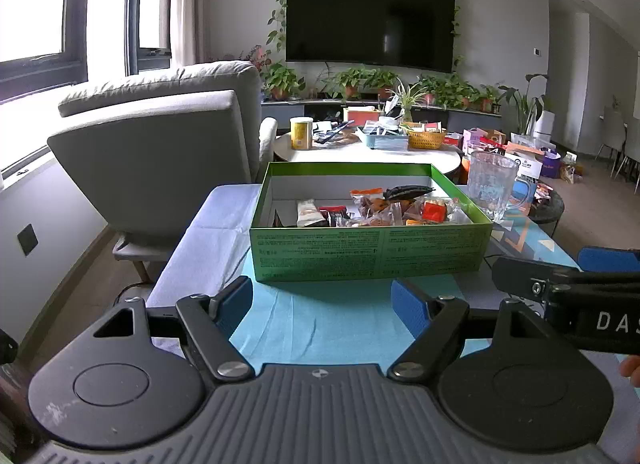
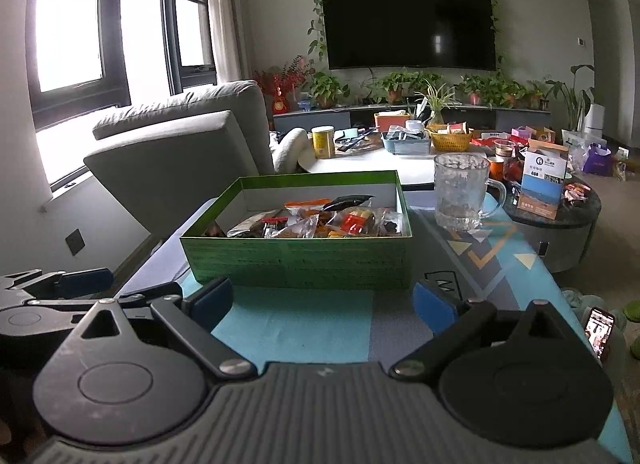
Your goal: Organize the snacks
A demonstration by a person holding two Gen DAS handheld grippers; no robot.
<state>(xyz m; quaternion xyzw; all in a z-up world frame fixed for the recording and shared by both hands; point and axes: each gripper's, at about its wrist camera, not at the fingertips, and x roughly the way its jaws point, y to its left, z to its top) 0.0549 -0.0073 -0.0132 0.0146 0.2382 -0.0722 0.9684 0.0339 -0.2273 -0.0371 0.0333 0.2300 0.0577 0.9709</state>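
Observation:
A green cardboard box stands on the blue-clothed table, holding several wrapped snacks. It also shows in the right wrist view with the snacks inside. My left gripper is open and empty, just short of the box's near wall. My right gripper is open and empty, also just in front of the box. The right gripper shows at the right edge of the left wrist view; the left gripper shows at the left edge of the right wrist view.
A clear glass mug stands right of the box, also in the right wrist view. A grey armchair is at the left. A round white table with baskets and a yellow can lies behind. A phone lies low right.

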